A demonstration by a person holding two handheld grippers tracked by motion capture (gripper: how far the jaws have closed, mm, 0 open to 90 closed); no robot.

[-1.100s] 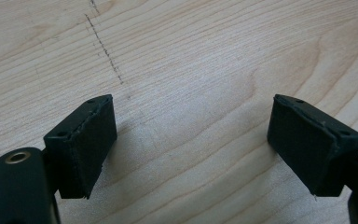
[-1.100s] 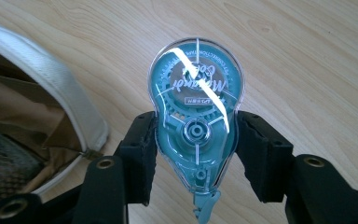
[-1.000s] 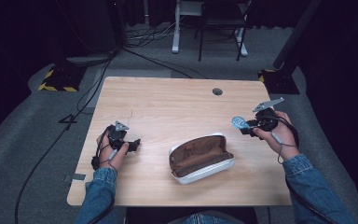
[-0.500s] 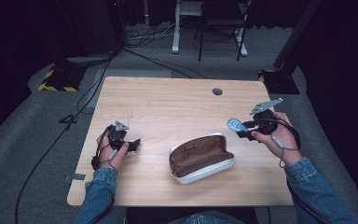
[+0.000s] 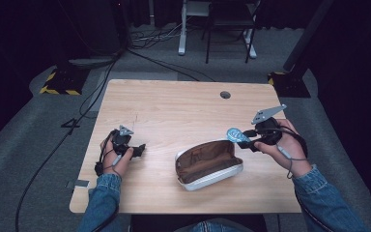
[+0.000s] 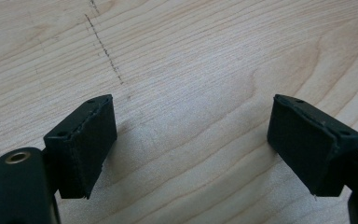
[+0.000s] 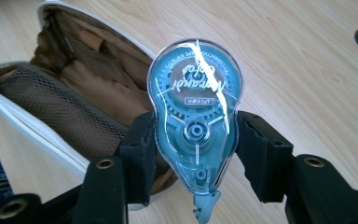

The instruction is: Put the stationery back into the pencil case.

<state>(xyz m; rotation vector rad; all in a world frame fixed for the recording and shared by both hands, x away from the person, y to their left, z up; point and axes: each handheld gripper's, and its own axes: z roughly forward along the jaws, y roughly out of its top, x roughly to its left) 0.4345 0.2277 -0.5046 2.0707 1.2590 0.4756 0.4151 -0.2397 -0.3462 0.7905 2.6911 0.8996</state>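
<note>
Leftward since the earlier frame, the right gripper (image 5: 244,137) carries a blue correction-tape dispenser (image 7: 196,119), jaws clamped on its sides, to the open pouch's (image 5: 207,164) right rim; the left gripper (image 6: 191,154) rests wide open, far left.

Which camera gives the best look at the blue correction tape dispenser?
The right gripper view: the correction tape dispenser sits close up between the right gripper jaws, gears and label visible. The high view shows it small, beside the open pouch.
</note>
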